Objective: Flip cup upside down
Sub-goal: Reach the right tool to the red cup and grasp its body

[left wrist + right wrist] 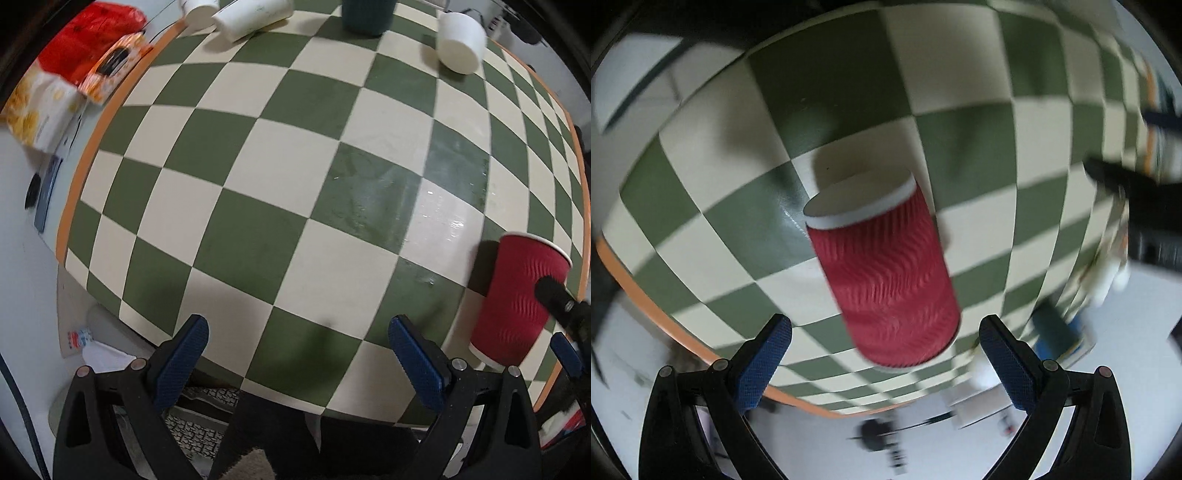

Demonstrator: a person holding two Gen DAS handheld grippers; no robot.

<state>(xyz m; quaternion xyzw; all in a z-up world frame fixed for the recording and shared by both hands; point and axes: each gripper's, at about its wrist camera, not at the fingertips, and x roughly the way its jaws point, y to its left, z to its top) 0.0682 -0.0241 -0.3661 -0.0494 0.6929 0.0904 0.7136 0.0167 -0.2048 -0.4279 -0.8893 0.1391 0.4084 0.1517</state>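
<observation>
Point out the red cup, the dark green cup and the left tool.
red cup (886, 273), right wrist view, ribbed side wall
dark green cup (365, 16), left wrist view, side wall
left tool (299, 354), left wrist view, midway between its fingertips

I see the cup (517, 299) standing on the checked table (280, 177) at its near right corner. Well behind the cup, along the far edge, sit a second cup (461, 42), a mug (364, 16) left of that, and a tipped-over cup (255, 16) farther left. Snack packets (74, 74) lie off the table, far left of the cup.
</observation>
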